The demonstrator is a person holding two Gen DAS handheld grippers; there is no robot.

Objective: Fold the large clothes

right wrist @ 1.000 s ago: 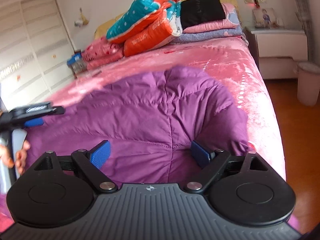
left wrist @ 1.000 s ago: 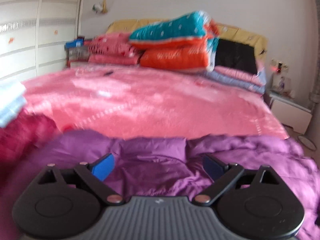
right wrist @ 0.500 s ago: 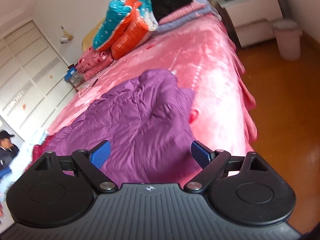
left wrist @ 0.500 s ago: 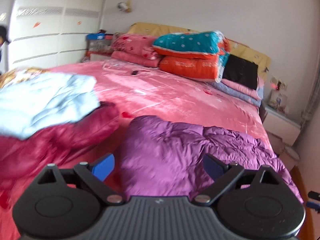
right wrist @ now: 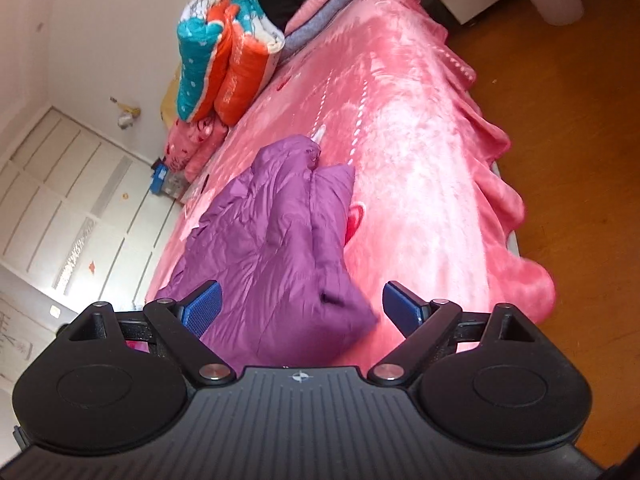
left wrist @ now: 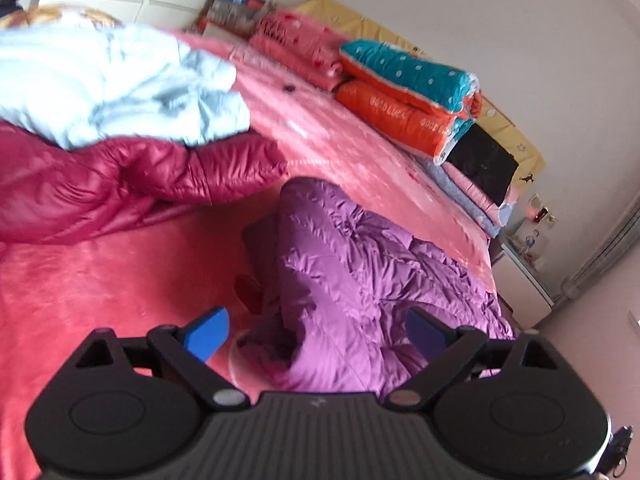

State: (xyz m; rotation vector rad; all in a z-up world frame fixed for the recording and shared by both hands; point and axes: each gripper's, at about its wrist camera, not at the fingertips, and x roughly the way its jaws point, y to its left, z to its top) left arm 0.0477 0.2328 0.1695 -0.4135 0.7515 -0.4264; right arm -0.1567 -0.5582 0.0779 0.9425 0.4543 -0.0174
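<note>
The purple jacket (left wrist: 360, 276) lies crumpled on the pink bed (left wrist: 100, 280), mid-frame in both views. Both the left tongs (left wrist: 318, 330) and the right tongs (right wrist: 302, 308) gape wide, holding nothing (each hangs above the jacket). A maroon jacket (left wrist: 132, 176) sits at upper left.

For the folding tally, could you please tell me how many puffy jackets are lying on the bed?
3: the purple jacket nearest the claws, the dark red jacket to its left, and the light blue jacket piled on top of the red one. More may lie beyond the frame.
</note>
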